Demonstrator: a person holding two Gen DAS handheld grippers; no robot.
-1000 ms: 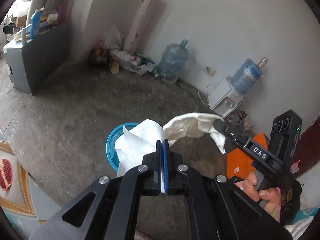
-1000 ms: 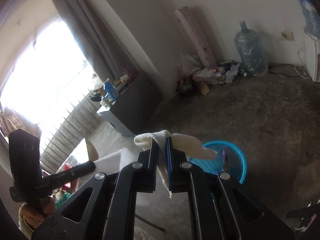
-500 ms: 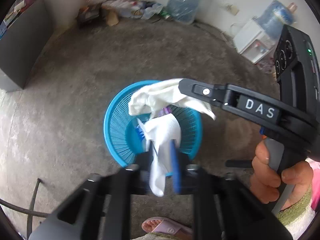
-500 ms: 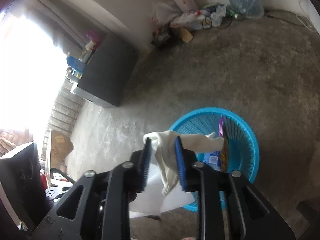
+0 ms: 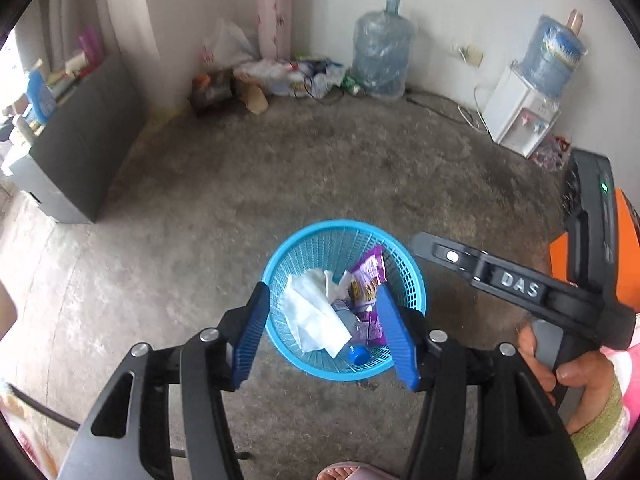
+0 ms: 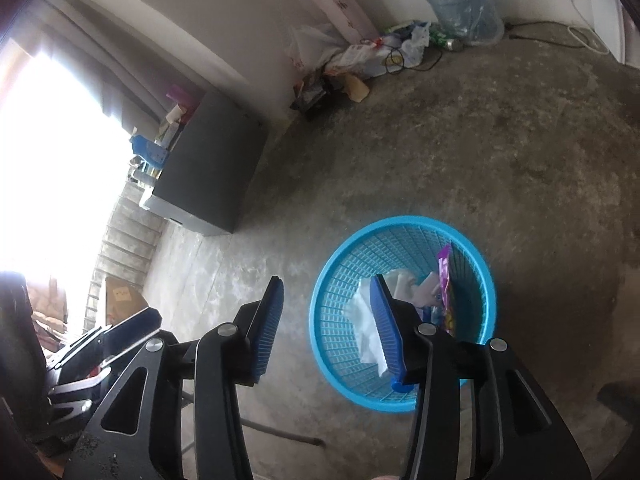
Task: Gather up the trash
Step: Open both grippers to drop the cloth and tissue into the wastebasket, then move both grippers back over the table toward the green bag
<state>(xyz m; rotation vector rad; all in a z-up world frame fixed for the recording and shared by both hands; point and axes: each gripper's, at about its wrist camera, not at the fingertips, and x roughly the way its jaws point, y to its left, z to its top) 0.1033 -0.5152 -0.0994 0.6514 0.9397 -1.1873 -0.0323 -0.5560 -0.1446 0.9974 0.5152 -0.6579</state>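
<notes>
A grey concrete floor (image 5: 320, 168) is being shown in both views, with a dark cabinet (image 6: 216, 168) at the wall. Only in the left wrist view are a water dispenser (image 5: 524, 120) and a hand (image 5: 568, 376) being seen. The blue basket (image 5: 408, 276) is standing on the floor, and white tissue (image 5: 316, 316) and a purple wrapper (image 5: 370, 276) are lying inside it. The left gripper (image 5: 324, 336) and the right gripper (image 6: 332, 328) are being held above it; their jaws have just been opening, and nothing is being held between them.
</notes>
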